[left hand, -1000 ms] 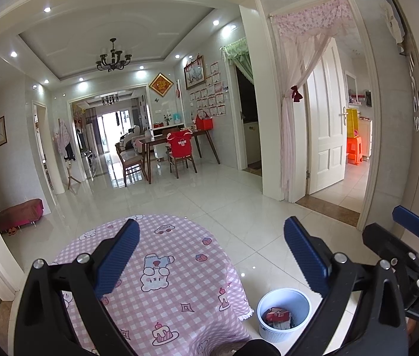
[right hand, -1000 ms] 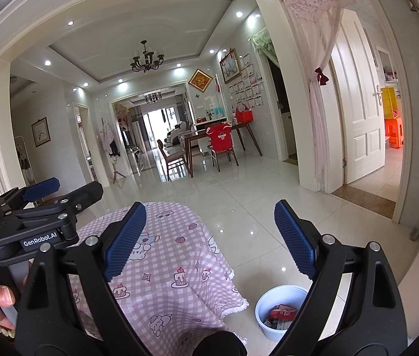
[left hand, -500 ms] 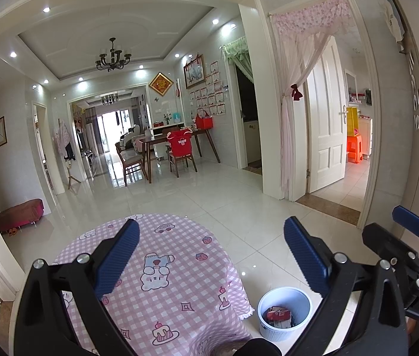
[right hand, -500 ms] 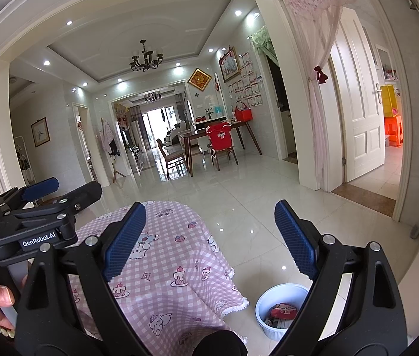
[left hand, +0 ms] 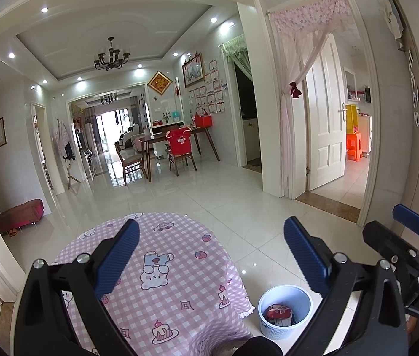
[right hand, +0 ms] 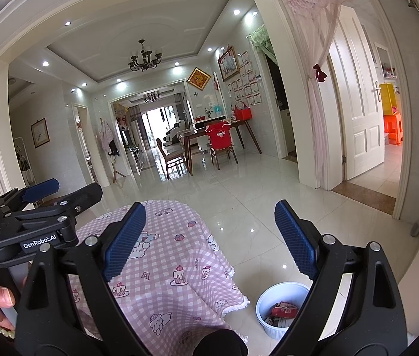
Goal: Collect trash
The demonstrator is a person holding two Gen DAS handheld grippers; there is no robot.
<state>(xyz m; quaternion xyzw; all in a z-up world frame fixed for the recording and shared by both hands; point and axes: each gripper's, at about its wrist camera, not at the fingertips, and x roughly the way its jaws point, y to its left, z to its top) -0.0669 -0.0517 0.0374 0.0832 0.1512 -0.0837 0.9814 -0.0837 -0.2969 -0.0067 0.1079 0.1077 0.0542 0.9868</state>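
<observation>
On the floor just beside the pink-clothed surface [left hand: 162,270] sat the white bin [left hand: 285,311], trash wrappers [left hand: 279,314] inside. Left gripper [left hand: 209,259] hung above the surface, fingers wide apart, nothing held. Right gripper [right hand: 209,241] likewise, fingers spread wide, holding nothing.

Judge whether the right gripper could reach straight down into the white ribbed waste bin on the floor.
Probably yes: the right gripper is open and empty, and the white ribbed waste bin stands uncovered beside the pink checked tablecloth, nothing over it.

Bin [left hand: 285,308] contents partly behind its rim, perhaps wrappers; table [left hand: 162,267] edge under gripper frame.
</observation>
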